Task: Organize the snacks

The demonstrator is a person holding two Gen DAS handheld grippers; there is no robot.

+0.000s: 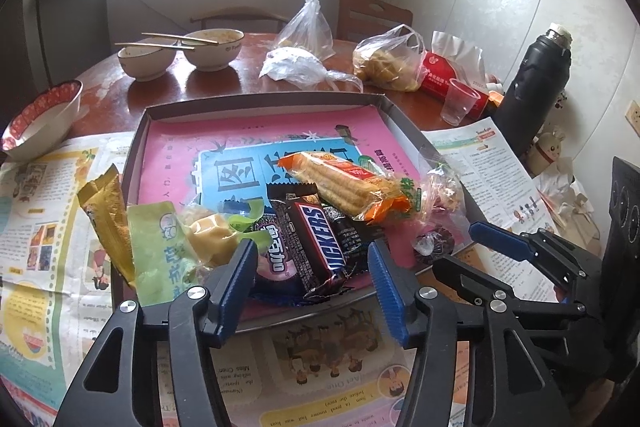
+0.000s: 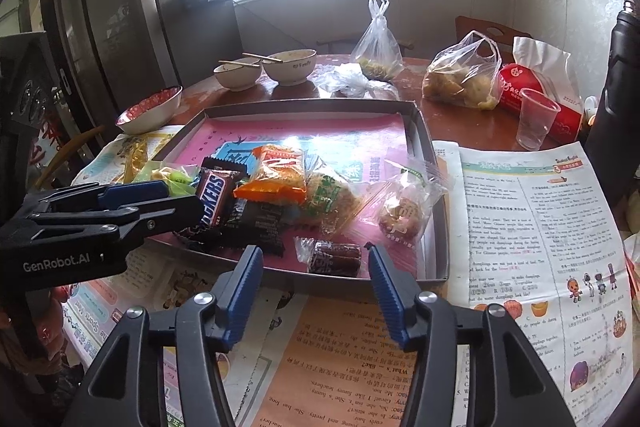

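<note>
A shallow cardboard tray [image 1: 256,103] [image 2: 420,131] with a pink lining holds a pile of snacks. A Snickers bar [image 1: 320,239] [image 2: 212,195] lies at its near edge, under an orange cracker pack [image 1: 344,183] [image 2: 276,175]. A small dark wrapped candy [image 2: 336,259] and a clear bag of biscuits [image 2: 400,215] lie at the near right. A green packet [image 1: 164,243] and a yellow packet [image 1: 108,215] lean over the left rim. My left gripper [image 1: 312,255] is open and empty in front of the Snickers. My right gripper [image 2: 314,259] is open and empty in front of the dark candy.
Newspapers [image 2: 532,223] cover the near table. Behind the tray stand two bowls with chopsticks [image 1: 180,51], a red-rimmed bowl [image 1: 40,115], plastic bags of food [image 1: 388,59], a clear cup [image 1: 460,101], a red tissue pack [image 2: 536,91] and a black thermos [image 1: 536,83].
</note>
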